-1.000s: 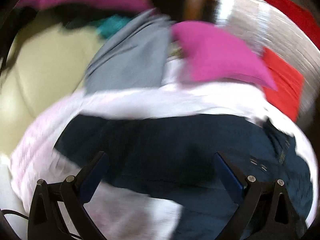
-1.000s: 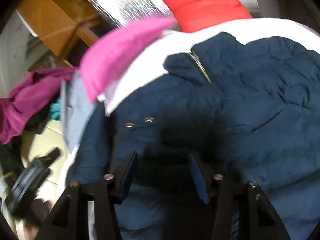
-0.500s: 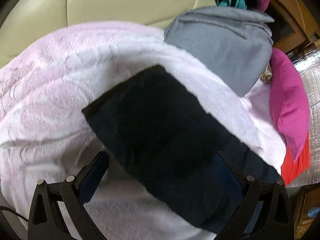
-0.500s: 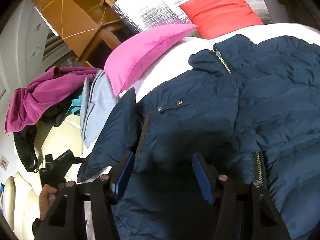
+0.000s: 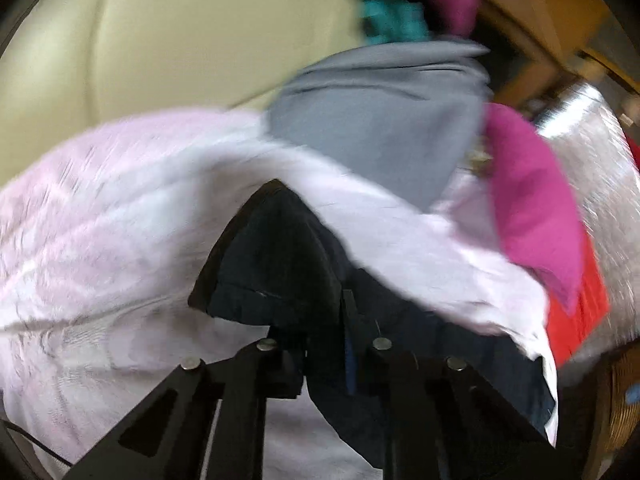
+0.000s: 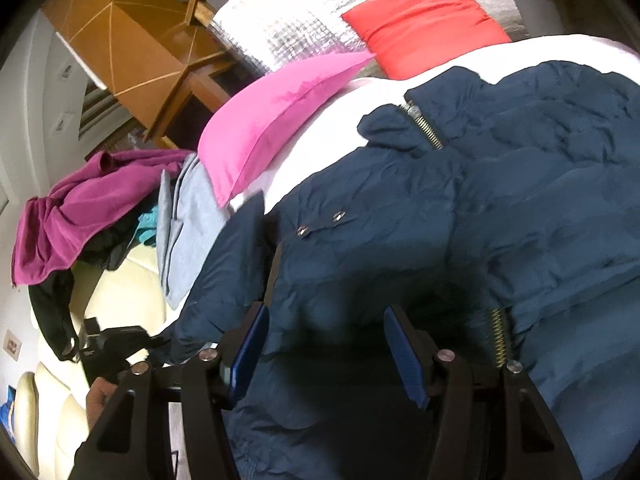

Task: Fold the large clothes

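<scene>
Bed w/ a pale pink blanket (image 5: 120, 240) took up most of the room, cream headboard (image 5: 160, 48) behind, pink pillow (image 6: 280, 112) and red pillow (image 6: 424, 20) up top, grey folded garment (image 5: 380, 128) beside them. Navy puffer jacket (image 6: 500, 220) lay spread on the blanket, zip up. Step in hand looked like the sleeve fold: left hand-held gripper (image 5: 324, 320) was pinched narrow on the sleeve cuff (image 5: 276, 264), lifted off the blanket. Right hand-held gripper (image 6: 324, 344) hovered wide, empty, over the jacket body. Next, prob. carry the cuff across onto the chest, right pinning the shoulder.
</scene>
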`<state>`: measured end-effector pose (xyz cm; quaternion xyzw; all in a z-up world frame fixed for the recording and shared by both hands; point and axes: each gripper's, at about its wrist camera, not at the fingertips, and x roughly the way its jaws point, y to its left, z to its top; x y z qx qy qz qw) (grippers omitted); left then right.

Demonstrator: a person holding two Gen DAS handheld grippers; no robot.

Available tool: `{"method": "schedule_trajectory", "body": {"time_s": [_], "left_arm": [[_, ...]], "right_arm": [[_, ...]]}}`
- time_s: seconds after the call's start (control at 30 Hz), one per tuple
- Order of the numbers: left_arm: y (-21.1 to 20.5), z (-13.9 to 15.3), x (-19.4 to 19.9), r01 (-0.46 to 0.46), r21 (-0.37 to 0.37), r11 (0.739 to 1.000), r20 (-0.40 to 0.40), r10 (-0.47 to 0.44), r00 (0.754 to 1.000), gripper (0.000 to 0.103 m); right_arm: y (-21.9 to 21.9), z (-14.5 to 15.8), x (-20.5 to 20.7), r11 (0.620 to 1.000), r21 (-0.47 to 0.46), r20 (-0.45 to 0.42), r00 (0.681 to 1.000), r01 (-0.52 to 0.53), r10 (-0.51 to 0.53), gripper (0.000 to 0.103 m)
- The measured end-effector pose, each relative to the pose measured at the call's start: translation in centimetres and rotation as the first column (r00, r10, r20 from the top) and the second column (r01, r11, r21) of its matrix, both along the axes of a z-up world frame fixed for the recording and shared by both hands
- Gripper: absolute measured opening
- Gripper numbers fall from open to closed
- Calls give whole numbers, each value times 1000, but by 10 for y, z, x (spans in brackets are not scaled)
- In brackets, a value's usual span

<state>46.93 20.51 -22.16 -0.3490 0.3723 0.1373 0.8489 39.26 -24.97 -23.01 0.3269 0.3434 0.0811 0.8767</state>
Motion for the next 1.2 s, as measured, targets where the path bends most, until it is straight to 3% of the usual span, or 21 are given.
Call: {"method": "schedule_trajectory", "body": {"time_s": [0.13, 0.27, 0.37, 0.47, 0.5, 0.53, 0.63, 0.7, 0.8, 0.87, 0.97, 1.0, 1.07, 1.13, 1.2], "left_arm": [[-61, 51, -1, 152, 154, 976, 134, -173, 976, 12], [-134, 80, -2, 323, 263, 909, 216, -381, 899, 12], [-196, 81, -1, 461, 307, 833, 216, -532, 818, 11], [-255, 70, 0, 595, 308, 742, 197, -662, 723, 11], [-280, 62, 1, 652, 299, 696, 178, -712, 679, 11], [-291, 57, 1, 677, 292, 676, 167, -733, 659, 11], [-343, 32, 3, 769, 293, 569, 48, -812, 582, 11], [-361, 22, 0, 799, 309, 517, -37, -833, 553, 11], [-368, 20, -9, 837, 314, 448, -88, -864, 496, 12], [-358, 27, -14, 851, 293, 435, -73, -877, 474, 12], [-327, 45, -23, 877, 222, 426, 15, -901, 434, 15], [-318, 52, -20, 877, 209, 433, 40, -899, 435, 23], [-294, 63, -20, 863, 187, 469, 82, -883, 462, 45], [-275, 70, -19, 839, 173, 515, 137, -857, 498, 77], [-259, 76, -14, 811, 161, 562, 184, -825, 535, 80]], "right_arm": [[-28, 14, -10, 998, 14, 5, 998, 66, -66, 64], [-70, 27, -28, 990, 6, -1, 990, 144, -144, 64], [-105, 33, -48, 975, 4, -4, 975, 220, -220, 64], [-137, 35, -67, 958, -8, -9, 958, 286, -286, 64], [-150, 36, -75, 950, -14, -13, 950, 311, -311, 64], [-156, 36, -80, 946, -16, -16, 946, 323, -324, 64], [-176, 35, -96, 932, -18, -29, 931, 363, -363, 64], [-187, 33, -104, 928, -23, -40, 927, 373, -373, 64], [-190, 27, -107, 935, -20, -69, 932, 355, -355, 67], [-189, 24, -104, 943, -3, -88, 939, 332, -331, 67], [-182, 20, -95, 956, 33, -100, 953, 290, -285, 70], [-179, 19, -91, 960, 45, -102, 958, 275, -270, 70], [-168, 19, -79, 970, 78, -100, 970, 230, -222, 72], [-159, 19, -70, 974, 133, -101, 980, 184, -172, 72], [-149, 20, -58, 973, 182, -101, 987, 141, -124, 73]]}}
